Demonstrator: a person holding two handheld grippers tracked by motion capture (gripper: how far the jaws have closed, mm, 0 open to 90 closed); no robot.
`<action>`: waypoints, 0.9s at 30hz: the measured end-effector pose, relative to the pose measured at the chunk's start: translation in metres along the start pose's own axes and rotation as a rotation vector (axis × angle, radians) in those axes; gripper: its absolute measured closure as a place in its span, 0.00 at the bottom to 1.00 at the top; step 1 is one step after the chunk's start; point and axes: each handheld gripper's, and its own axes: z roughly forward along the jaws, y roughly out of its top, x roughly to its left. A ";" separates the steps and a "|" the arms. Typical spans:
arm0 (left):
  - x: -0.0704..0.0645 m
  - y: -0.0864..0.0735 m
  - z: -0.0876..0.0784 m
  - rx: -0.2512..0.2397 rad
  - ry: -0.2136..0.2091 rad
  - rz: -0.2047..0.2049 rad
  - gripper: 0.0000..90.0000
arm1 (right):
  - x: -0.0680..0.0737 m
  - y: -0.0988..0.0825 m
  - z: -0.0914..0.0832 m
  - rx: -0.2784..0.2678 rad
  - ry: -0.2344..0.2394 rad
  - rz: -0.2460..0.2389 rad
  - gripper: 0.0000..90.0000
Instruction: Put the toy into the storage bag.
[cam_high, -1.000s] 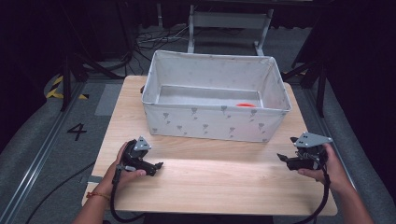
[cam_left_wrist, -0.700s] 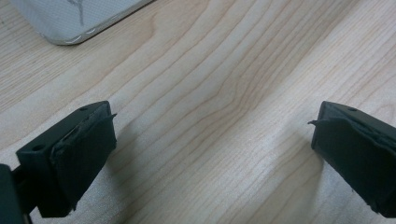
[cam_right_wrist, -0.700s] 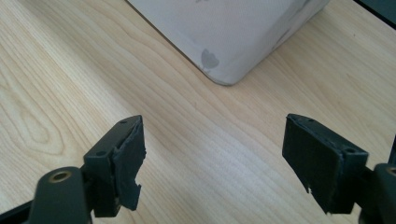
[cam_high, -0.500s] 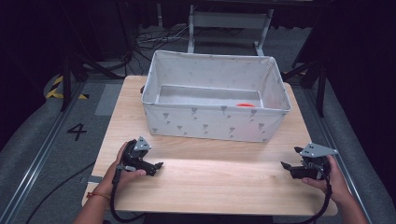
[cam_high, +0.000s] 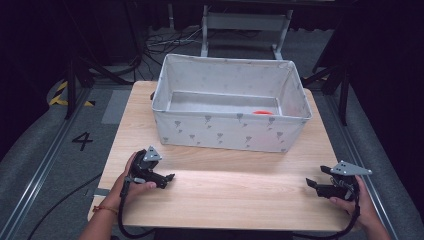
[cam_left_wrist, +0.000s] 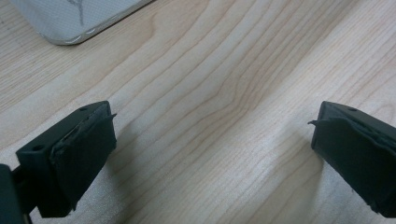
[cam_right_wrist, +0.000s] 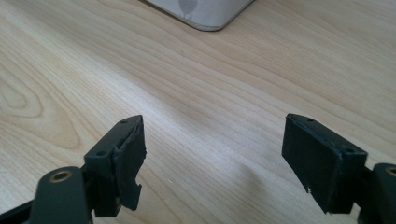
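Both tools idle, jaws wide w/ nothing between: left tool (cam_high: 169, 178), right tool (cam_high: 314, 183), low over the table (cam_high: 240, 200). Fabric bin (cam_high: 227, 132) sits mid-table, well apart from both. Looks light, soft-walled, prob floppy — I'd pinch the rim near the corners, one tool per side.

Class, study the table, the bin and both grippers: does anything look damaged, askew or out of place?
The black pads look torn and ragged at their edges on the left gripper and the right gripper. Otherwise, nothing stands out: the fabric bin sits upright on the wooden table, a small orange thing inside.
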 end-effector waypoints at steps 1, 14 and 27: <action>0.000 0.000 0.000 0.000 0.000 0.000 0.00 | 0.000 0.000 0.000 0.000 0.000 0.000 0.25; 0.000 0.000 0.000 0.000 0.000 0.000 0.00 | -0.009 -0.014 0.008 0.045 -0.018 0.089 0.17; 0.000 0.000 0.000 0.000 0.002 -0.003 0.00 | -0.008 -0.014 0.009 0.045 -0.034 0.102 0.17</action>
